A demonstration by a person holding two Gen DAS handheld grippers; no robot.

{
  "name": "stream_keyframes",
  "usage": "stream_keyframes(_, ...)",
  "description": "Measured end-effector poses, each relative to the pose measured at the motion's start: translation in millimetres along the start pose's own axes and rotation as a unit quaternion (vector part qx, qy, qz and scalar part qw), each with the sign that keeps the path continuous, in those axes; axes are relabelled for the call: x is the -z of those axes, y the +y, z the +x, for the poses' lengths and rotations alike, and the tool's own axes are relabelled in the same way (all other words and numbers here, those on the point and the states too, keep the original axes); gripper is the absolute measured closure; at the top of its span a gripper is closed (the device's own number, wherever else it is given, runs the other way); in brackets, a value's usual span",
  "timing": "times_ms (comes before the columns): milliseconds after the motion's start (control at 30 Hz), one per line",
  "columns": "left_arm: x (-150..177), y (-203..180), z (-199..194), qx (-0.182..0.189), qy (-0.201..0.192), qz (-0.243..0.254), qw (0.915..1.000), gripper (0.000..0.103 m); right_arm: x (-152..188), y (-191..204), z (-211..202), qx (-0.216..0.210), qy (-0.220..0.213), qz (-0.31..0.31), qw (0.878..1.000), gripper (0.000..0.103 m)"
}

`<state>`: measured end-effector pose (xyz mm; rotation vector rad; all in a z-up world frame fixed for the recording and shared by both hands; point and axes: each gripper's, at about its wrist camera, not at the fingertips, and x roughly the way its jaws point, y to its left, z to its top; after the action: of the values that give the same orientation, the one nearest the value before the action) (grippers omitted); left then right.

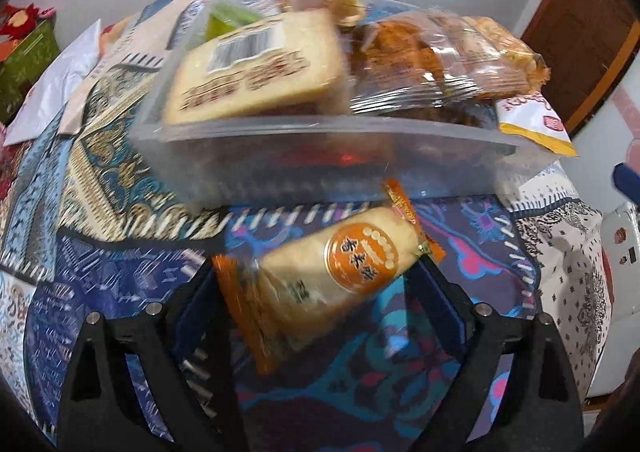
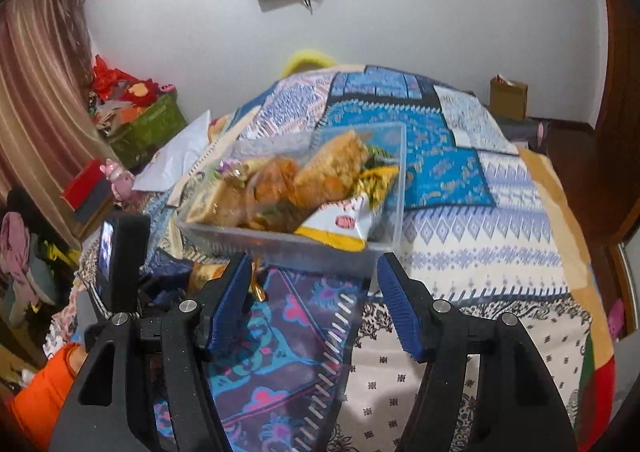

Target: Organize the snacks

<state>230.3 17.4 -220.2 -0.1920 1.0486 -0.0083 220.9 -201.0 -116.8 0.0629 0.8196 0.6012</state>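
Note:
My left gripper (image 1: 316, 272) is shut on an orange-and-cream snack pack (image 1: 332, 276), held tilted just in front of a clear plastic box (image 1: 320, 132) on the patterned bedspread. The box holds several snacks: a beige pack with a barcode (image 1: 256, 68), a clear bag of brown pastries (image 1: 420, 56) and a white-and-yellow packet (image 1: 532, 120). My right gripper (image 2: 316, 288) is open and empty, a little in front of the box (image 2: 384, 188), near its right corner. The left gripper's body (image 2: 120, 252) shows at the left of the right wrist view.
The patchwork bedspread (image 2: 500, 212) covers the whole surface. A white paper sheet (image 1: 52, 92) lies at the far left. A green box with red items (image 2: 148, 124) and a curtain (image 2: 36, 84) stand left of the bed. A wooden door (image 1: 580, 24) is at the right.

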Motion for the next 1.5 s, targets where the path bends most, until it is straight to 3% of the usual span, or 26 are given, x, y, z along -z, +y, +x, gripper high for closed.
stream_keyframes(67,-1,-6,2,-0.003,-0.010,0.005,0.9999,0.011,4,-1,4,-0.001,0.006,0.003,1.000,0.041)
stream_keyframes(133,-2,-12,2,-0.007,-0.018,0.009,0.9998,0.031,7,-3,9,-0.005,0.014,0.009,1.000,0.041)
stream_keyframes(300,0,-23,-1,0.012,-0.023,0.028,0.9993,0.066,15,-1,18,-0.008,0.030,0.010,0.999,0.041)
stream_keyframes(433,10,-25,-15,0.020,-0.027,0.034,0.9989,0.069,16,-3,18,-0.009,0.031,0.014,0.999,0.041)
stream_keyframes(700,0,-14,-79,0.010,-0.102,0.044,0.9937,0.069,13,-2,10,-0.011,0.018,0.018,1.000,0.041)
stream_keyframes(933,-54,-14,-109,0.022,-0.153,0.031,0.9875,0.069,2,1,1,-0.013,-0.006,0.014,1.000,0.041)
stream_keyframes(1133,-101,-28,-85,0.033,-0.139,0.025,0.9894,0.069,-8,-1,-2,-0.010,-0.021,0.011,1.000,0.041)
stream_keyframes(1300,-116,-36,-56,0.017,-0.121,0.033,0.9920,0.069,-14,-8,2,-0.003,-0.024,0.011,1.000,0.041)
stream_keyframes(1367,-118,-36,-48,0.014,-0.113,0.035,0.9928,0.063,-17,-12,3,-0.001,-0.027,0.010,1.000,0.041)
stream_keyframes(1400,-119,-36,-46,0.012,-0.113,0.036,0.9929,0.051,-19,-13,4,0.000,-0.028,0.010,1.000,0.041)
stream_keyframes(1433,-119,-36,-46,0.009,-0.114,0.036,0.9928,0.032,-20,-15,4,0.001,-0.030,0.010,1.000,0.041)
stream_keyframes(1500,-119,-34,-51,0.009,-0.130,0.036,0.9908,0.023,-23,-17,5,0.001,-0.033,0.010,0.999,0.041)
